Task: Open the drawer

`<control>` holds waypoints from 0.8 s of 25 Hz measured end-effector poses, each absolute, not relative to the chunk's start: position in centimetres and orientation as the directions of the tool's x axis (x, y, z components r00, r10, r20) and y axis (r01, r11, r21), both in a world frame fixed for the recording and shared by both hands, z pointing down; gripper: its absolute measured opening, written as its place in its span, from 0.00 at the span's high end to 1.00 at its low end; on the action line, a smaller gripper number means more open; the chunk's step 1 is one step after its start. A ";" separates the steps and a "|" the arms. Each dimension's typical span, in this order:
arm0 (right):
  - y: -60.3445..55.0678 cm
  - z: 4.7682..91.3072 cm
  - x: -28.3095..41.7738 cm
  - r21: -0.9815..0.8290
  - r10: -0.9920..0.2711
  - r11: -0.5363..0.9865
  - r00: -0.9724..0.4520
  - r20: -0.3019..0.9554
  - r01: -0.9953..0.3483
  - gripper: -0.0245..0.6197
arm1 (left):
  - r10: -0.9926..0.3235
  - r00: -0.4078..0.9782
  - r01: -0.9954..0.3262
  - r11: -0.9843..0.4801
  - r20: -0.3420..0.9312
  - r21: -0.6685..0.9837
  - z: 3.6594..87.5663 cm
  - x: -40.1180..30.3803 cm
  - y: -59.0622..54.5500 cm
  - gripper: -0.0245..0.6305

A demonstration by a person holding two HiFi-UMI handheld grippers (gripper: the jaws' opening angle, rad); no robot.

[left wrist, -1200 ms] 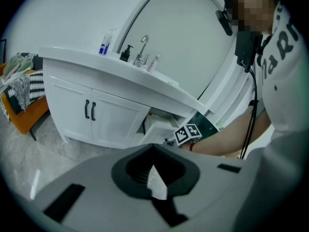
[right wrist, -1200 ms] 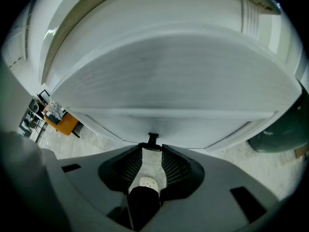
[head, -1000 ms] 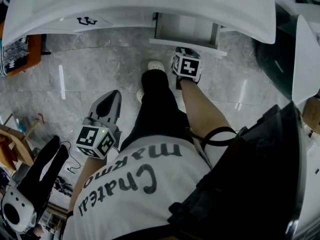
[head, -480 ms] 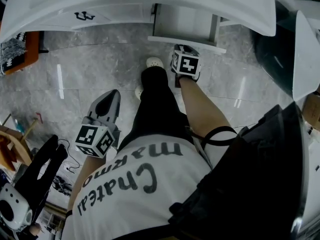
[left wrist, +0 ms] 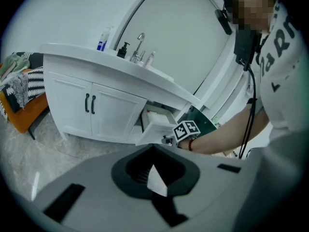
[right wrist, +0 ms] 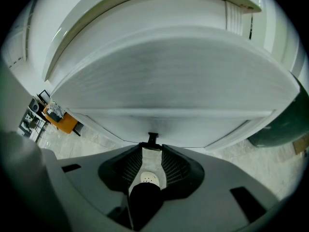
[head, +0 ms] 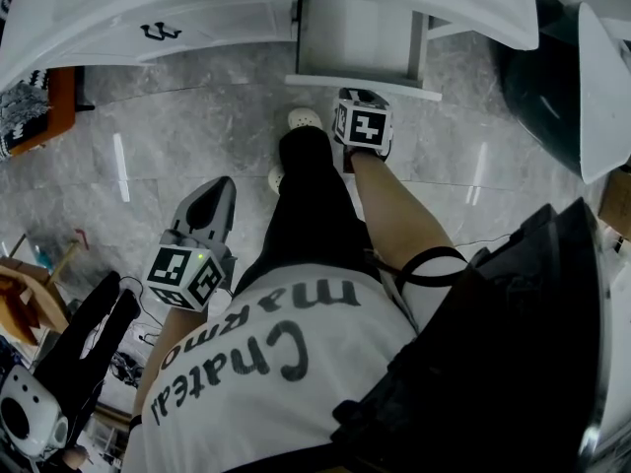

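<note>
The drawer [head: 357, 59] stands partly out below the vanity's [head: 197, 3] front edge. The right gripper [right wrist: 152, 148] pinches its black handle [right wrist: 152, 138] at the jaw tips. The left gripper [head: 219, 189] hangs aside, jaws pressed together. The pull should stay straight and level to avoid slipping.

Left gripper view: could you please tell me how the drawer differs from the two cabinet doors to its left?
The drawer stands pulled out, while the cabinet doors sit shut and flush. The drawer has a small black handle, gripped by the right hand-held gripper; the cabinet doors carry two upright black handles side by side. Both are white, under the same countertop.
</note>
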State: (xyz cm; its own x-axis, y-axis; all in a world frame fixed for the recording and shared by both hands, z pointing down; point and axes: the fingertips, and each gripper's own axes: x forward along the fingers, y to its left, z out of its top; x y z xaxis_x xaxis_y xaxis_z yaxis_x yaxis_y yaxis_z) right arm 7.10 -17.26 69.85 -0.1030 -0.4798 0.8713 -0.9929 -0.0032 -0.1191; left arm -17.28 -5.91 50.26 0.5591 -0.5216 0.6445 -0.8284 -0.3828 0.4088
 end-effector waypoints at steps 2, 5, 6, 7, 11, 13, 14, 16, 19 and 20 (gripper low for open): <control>-16.9 70.0 7.0 -0.121 -0.480 -0.001 -0.106 0.871 -0.993 0.76 | -0.521 0.563 -0.826 -0.387 0.642 0.410 50.3 -17.3 -5.7 0.96; -17.0 70.3 6.8 -0.125 -0.484 0.010 -0.114 0.868 -0.992 0.76 | -0.519 0.564 -0.825 -0.391 0.642 0.409 50.5 -17.4 -5.5 0.96; -17.0 70.3 6.9 -0.122 -0.484 0.006 -0.110 0.868 -0.993 0.76 | -0.519 0.564 -0.825 -0.390 0.643 0.409 50.6 -17.5 -5.4 0.96; -17.0 70.2 6.9 -0.119 -0.483 0.001 -0.105 0.869 -0.993 0.76 | -0.519 0.563 -0.826 -0.389 0.643 0.409 50.6 -17.6 -5.3 0.96; -16.9 70.3 6.9 -0.117 -0.471 -0.003 -0.102 0.876 -0.993 0.75 | -0.518 0.560 -0.827 -0.384 0.646 0.410 50.6 -18.0 -5.0 0.96; -17.1 70.5 6.8 -0.121 -0.463 0.003 -0.108 0.880 -0.993 0.74 | -0.520 0.559 -0.829 -0.383 0.646 0.408 50.6 -18.2 -4.9 0.96; -17.2 70.6 6.8 -0.123 -0.459 0.009 -0.113 0.881 -0.992 0.74 | -0.522 0.557 -0.829 -0.383 0.646 0.406 50.5 -18.2 -4.9 0.96; -17.3 70.5 6.7 -0.126 -0.455 0.023 -0.122 0.882 -0.992 0.73 | -0.527 0.554 -0.832 -0.381 0.644 0.404 50.4 -18.4 -4.9 0.96; -17.0 70.4 6.8 -0.122 -0.442 0.031 -0.123 0.888 -0.992 0.73 | -0.534 0.552 -0.833 -0.382 0.641 0.400 50.0 -18.7 -4.9 0.96; -17.0 70.4 6.9 -0.117 -0.436 0.033 -0.120 0.892 -0.993 0.73 | -0.539 0.551 -0.834 -0.383 0.637 0.397 49.8 -18.7 -4.9 0.96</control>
